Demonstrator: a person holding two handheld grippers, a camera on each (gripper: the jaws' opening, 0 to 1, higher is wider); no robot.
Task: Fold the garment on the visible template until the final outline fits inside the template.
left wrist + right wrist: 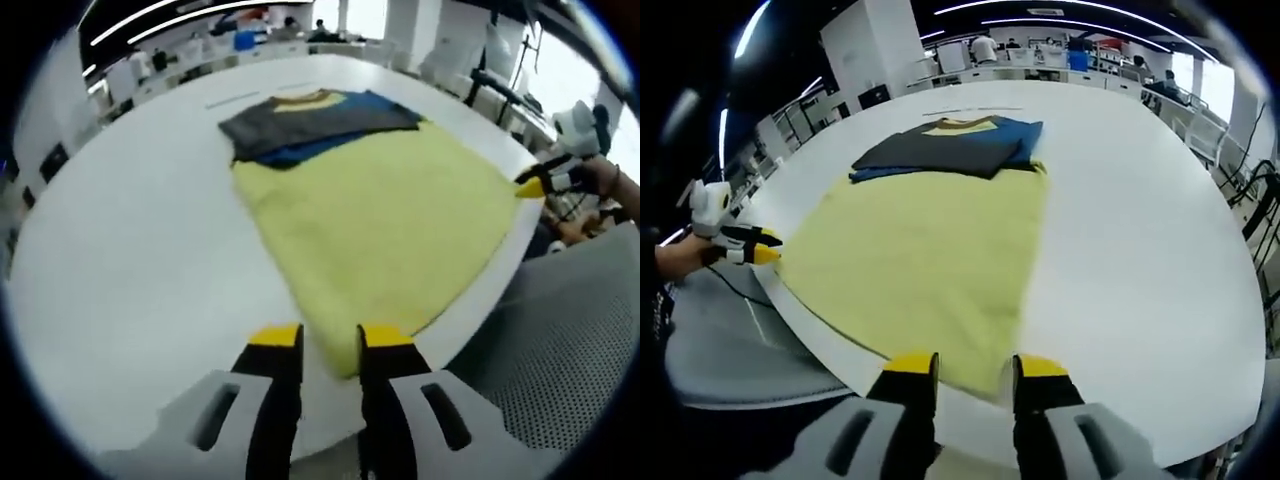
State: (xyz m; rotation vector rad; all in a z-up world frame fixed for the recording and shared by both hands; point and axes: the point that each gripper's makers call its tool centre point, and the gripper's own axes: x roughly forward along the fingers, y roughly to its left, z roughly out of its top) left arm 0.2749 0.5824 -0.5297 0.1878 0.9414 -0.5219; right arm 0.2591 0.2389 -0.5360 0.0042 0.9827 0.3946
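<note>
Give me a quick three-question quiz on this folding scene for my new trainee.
1. True or false: the yellow garment hangs partly over the white table's edge.
2. What lies at the garment's far end? A) a dark grey and blue folded garment B) a red box C) a pair of scissors
3. Fill in: both the left gripper and right gripper have their jaws ____.
Key: 1 true; 2 A; 3 open.

Big white table [130, 260], rounded edge, glossy top. Yellow garment [380, 225] spread flat on it, near corner reaching table edge. At far end of yellow piece, folded pile: dark grey garment [300, 122] on top of blue one [375, 100], pile overlapping yellow fabric's far edge. Faint line marks on table beyond pile.
</note>
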